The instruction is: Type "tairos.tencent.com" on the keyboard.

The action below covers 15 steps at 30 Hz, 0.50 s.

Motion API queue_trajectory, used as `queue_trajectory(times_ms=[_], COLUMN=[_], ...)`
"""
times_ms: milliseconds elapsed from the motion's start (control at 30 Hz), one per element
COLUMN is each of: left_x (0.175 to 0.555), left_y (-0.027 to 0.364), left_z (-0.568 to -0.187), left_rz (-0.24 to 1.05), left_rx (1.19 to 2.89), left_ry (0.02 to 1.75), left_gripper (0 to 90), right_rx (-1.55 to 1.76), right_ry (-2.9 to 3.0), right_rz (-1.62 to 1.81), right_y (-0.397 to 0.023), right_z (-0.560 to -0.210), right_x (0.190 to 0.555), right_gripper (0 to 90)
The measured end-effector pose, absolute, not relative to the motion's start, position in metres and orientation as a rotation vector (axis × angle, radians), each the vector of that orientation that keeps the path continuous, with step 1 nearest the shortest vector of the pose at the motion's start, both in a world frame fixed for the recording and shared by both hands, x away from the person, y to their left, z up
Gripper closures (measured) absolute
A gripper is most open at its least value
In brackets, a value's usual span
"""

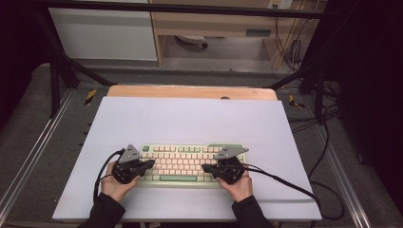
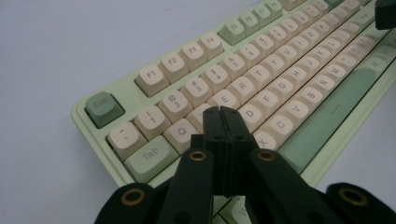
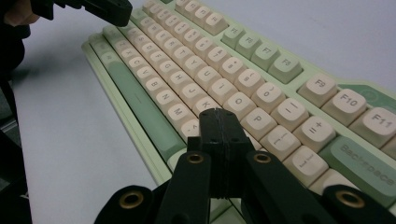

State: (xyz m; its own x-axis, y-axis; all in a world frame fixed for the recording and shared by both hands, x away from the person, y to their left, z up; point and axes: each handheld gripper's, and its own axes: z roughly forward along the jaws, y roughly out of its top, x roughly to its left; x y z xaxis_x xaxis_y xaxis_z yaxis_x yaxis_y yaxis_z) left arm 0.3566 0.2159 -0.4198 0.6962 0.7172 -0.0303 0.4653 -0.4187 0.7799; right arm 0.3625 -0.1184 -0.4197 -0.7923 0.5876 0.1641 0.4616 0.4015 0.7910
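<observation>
A pale green keyboard (image 1: 183, 164) with cream keys lies near the front of a white sheet. My left gripper (image 1: 151, 164) hovers over its left end, jaws pressed together with nothing between them; in the left gripper view its tip (image 2: 221, 112) sits over the keys (image 2: 243, 86) around W, S and D. My right gripper (image 1: 205, 167) is over the keyboard's right half, also shut and empty. In the right gripper view its tip (image 3: 215, 113) hangs above the keyboard (image 3: 205, 74) near the K and L keys, and the left gripper (image 3: 100, 8) shows at top left.
The white sheet (image 1: 190, 123) covers a wooden table (image 1: 190, 91) and lies bare behind and beside the keyboard. Black cables (image 1: 285, 183) trail from both grippers across the sheet. Metal frame rails (image 1: 33, 152) run along both sides of the table.
</observation>
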Motion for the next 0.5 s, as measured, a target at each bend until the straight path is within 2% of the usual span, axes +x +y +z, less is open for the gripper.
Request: queue_trajectory(times_ms=[500], left_x=[0.356], left_y=[0.216], left_z=[-0.42], left_rz=[0.395], left_rx=[2.09], left_ry=[0.899], left_gripper=[89.8], right_rx=[0.918], right_ry=[2.534], right_rz=[1.364], right_y=[-0.09], right_z=[-0.422], right_x=[0.367], right_gripper=[90.0])
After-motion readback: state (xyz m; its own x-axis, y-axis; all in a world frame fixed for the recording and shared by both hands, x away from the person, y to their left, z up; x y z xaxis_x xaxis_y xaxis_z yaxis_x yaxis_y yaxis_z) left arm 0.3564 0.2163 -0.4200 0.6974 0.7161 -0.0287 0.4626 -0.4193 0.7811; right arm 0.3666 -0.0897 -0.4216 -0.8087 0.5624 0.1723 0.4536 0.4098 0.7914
